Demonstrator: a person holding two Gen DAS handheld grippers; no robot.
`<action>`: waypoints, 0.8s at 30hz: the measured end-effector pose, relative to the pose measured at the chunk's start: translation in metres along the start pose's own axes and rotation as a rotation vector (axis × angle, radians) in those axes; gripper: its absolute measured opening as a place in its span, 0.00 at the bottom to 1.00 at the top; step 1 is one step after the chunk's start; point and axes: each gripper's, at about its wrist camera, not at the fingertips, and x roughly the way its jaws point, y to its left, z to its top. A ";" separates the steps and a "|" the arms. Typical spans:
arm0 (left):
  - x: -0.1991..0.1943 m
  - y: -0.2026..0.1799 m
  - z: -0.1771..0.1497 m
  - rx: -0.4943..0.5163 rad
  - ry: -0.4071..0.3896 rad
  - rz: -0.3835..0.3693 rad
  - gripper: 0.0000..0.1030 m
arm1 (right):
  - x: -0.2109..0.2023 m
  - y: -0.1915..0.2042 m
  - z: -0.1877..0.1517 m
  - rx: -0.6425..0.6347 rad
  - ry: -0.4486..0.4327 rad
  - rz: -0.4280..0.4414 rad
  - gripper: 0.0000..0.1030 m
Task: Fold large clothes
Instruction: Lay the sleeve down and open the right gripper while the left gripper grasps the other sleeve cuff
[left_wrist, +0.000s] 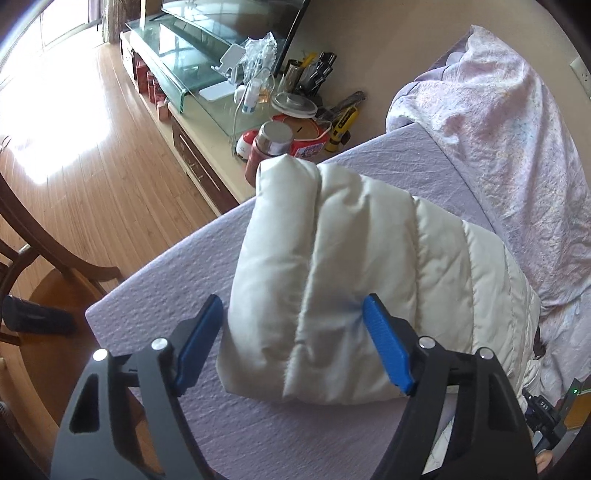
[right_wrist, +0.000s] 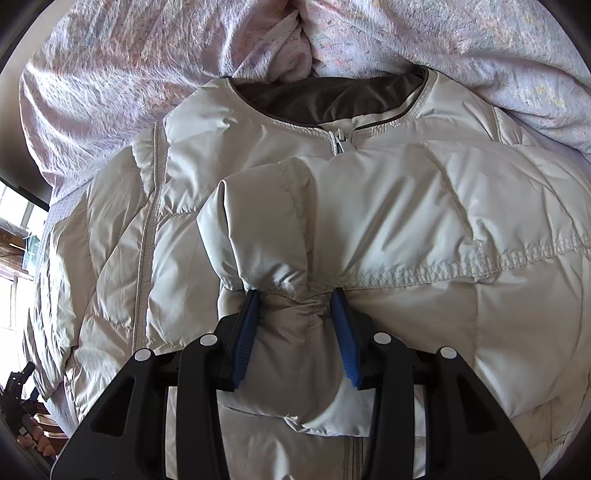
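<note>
A lilac-sheeted bed (left_wrist: 236, 424) lies under both tongs, with a rumpled pink floral quilt (left_wrist: 509, 147) heaped beyond and to the right of the left gripper (left_wrist: 293, 314). The cream padded jacket (right_wrist: 177, 192) lies front-up on the bed, its zipper (right_wrist: 341, 142) and dark-lined collar (right_wrist: 325, 96) straight ahead of the right gripper (right_wrist: 295, 299). That gripper is clenched on a bunched fold of the jacket, apparently a sleeve end drawn over the chest. The left gripper is released, its blue fingers (left_wrist: 388, 350) spread wide around the jacket's puffed folded edge, the right finger touching the fabric. Past the bed's far edge, ahead and left, stands a cluttered cabinet (left_wrist: 207, 147) with a metal-capped flask (left_wrist: 271, 144).
</note>
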 end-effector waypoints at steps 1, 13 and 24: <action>0.000 0.000 0.000 -0.003 -0.003 -0.002 0.71 | 0.000 0.000 0.000 0.001 0.000 -0.001 0.41; -0.002 -0.010 0.000 -0.012 -0.019 0.013 0.18 | 0.000 0.001 0.000 0.001 -0.002 -0.003 0.41; -0.048 -0.067 0.011 0.075 -0.115 -0.023 0.10 | -0.008 -0.005 -0.007 0.017 -0.013 0.034 0.42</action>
